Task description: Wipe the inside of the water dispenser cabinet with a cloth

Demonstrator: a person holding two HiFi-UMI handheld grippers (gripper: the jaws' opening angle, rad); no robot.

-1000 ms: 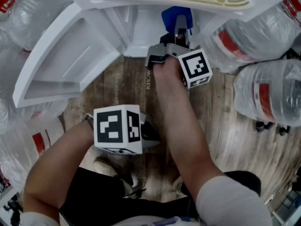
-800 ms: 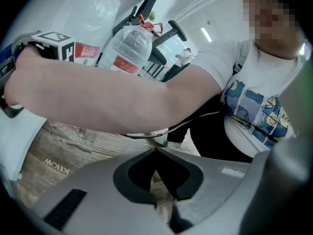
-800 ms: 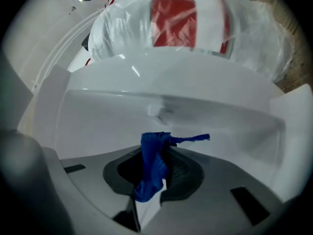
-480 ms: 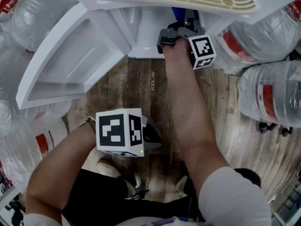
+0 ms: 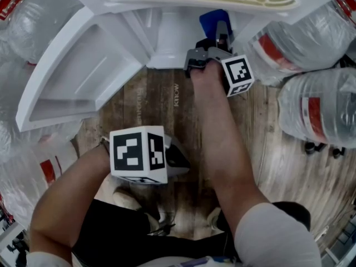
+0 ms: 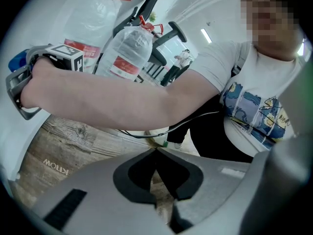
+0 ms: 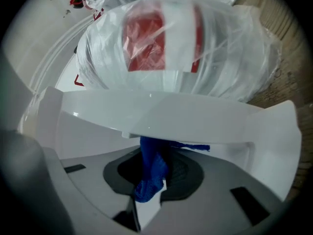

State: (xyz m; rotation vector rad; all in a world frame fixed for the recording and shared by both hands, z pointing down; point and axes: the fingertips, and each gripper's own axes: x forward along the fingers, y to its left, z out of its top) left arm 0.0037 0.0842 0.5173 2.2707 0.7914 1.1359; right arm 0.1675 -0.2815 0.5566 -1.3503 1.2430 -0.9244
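- My right tongs, top centre, are clamped on the blue cloth under the white cabinet's edge.
- My left tongs are closed with nothing in them.
- Bagged water bottles crowd the right, and the open cabinet door juts out at upper left.

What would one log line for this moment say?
right gripper: shut on blue cloth, at cabinet opening | left gripper: shut, empty, above wooden floor | step: wiping

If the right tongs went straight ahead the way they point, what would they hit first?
Most likely the white cabinet ledge just ahead: the right tongs grip a blue cloth that reaches up to it. Depth is unclear.
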